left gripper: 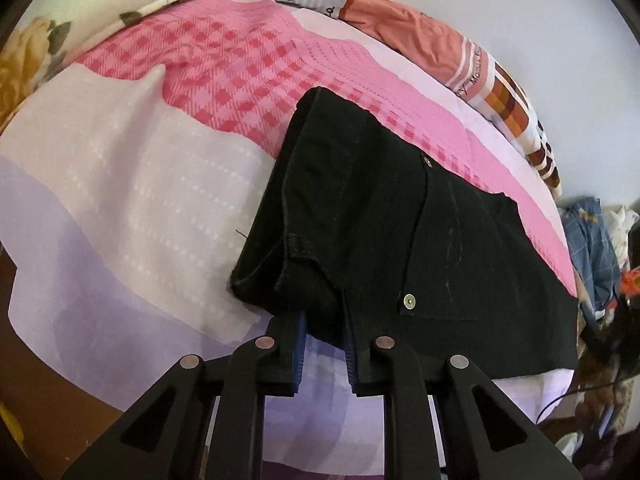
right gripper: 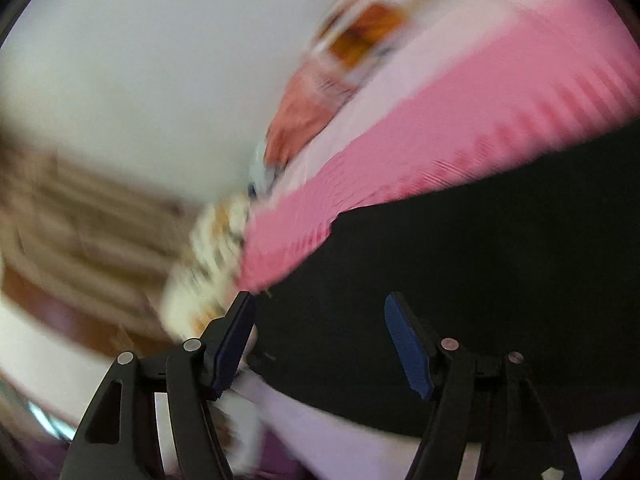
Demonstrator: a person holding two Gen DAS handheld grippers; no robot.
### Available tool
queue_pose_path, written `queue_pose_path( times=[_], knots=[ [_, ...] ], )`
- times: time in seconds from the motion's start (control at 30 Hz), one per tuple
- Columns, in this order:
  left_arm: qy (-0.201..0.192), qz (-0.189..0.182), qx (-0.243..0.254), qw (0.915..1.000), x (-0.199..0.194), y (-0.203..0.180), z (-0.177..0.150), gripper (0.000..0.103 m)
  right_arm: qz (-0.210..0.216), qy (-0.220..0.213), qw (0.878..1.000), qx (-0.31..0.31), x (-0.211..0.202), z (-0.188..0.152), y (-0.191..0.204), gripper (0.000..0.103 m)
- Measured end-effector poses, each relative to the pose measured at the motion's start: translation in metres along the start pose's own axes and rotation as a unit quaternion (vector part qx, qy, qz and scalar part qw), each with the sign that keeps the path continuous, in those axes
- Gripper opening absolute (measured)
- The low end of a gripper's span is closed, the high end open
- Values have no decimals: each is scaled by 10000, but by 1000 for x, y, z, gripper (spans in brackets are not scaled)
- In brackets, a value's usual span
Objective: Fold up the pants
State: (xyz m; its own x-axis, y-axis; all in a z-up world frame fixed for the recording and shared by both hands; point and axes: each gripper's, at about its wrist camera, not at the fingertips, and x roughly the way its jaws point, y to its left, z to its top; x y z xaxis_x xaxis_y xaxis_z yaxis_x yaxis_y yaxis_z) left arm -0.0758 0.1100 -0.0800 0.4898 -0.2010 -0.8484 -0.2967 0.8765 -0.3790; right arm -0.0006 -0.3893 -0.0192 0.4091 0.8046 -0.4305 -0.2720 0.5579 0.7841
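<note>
Black folded pants lie on a pink and lilac bedsheet, with a back pocket and two metal rivets facing up. My left gripper is shut on the pants' near edge, a bunched fold of black cloth pinched between its blue pads. The right wrist view is blurred. In it my right gripper stands open just above the pants, its blue pads wide apart and pressing on nothing.
A floral pillow lies at the bed's far left. An orange and checked quilt runs along the far edge by the white wall. A heap of clothes sits off the bed's right side. Brown floor shows at the near left.
</note>
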Motion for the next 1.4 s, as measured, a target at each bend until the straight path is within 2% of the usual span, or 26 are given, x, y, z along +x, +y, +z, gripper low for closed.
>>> queue_pose_path(
  times=[0.07,0.13,0.23,0.27,0.47,0.53,0.6,0.63,0.67,0.7,0.8,0.87,1.0,1.07,1.13,1.23,1.3,1.4],
  knots=[
    [0,-86,-107,9999,-2,3,0,19,-20,321,9965,-771,26,14,20,65],
    [-47,-207,-240,9995,-3,6,0,19,-477,519,9856,-1536,57,29,33,64],
    [-97,-187,-199,9996,-4,3,-1,19,-566,865,9698,-2208,96,46,42,46],
    [-111,-157,-154,9997,-4,2,-2,19,-593,995,9649,-2359,108,52,43,43],
    [-205,-123,-139,9996,-4,0,-5,19,-607,1739,9441,-2733,167,74,35,43],
    [-229,-113,-134,9996,-5,0,-5,19,-897,2003,9306,-2931,185,74,33,43],
    [-239,-95,-120,9996,-4,-1,-5,20,-933,2270,9222,-2987,198,73,28,39],
    [-239,-87,-102,9996,-5,-1,-6,20,-963,2386,9181,-3013,202,73,25,34],
    [-238,-79,-85,9996,-4,-1,-6,20,-1049,2458,9131,-3080,207,72,25,23],
    [-241,-70,-60,9997,-5,-2,-6,20,-1151,2520,9061,-3198,212,71,26,21],
    [-285,-68,-33,9996,-5,-2,-6,20,-1138,2503,8977,-3443,213,70,34,13],
    [-342,-45,-34,9994,-6,-2,-7,21,-1171,2436,8985,-3458,214,72,36,9],
    [-590,48,7,9982,-12,-7,-6,23,-1313,2115,9047,-3458,213,75,36,7],
    [-758,148,45,9970,-15,-12,-3,25,-1379,1944,9133,-3302,217,80,30,6],
    [-839,245,67,9962,-14,-14,0,27,-1350,1760,9285,-2979,220,88,20,6],
    [-730,344,-57,9967,-6,-7,3,29,-1257,1543,9404,-2758,221,90,11,6],
    [-718,205,-206,9970,-4,1,1,29,-1133,1459,9471,-2623,220,92,6,6],
    [-727,253,-119,9970,-4,-1,-1,30,-1140,1374,9443,-2766,219,89,9,8]
  ],
)
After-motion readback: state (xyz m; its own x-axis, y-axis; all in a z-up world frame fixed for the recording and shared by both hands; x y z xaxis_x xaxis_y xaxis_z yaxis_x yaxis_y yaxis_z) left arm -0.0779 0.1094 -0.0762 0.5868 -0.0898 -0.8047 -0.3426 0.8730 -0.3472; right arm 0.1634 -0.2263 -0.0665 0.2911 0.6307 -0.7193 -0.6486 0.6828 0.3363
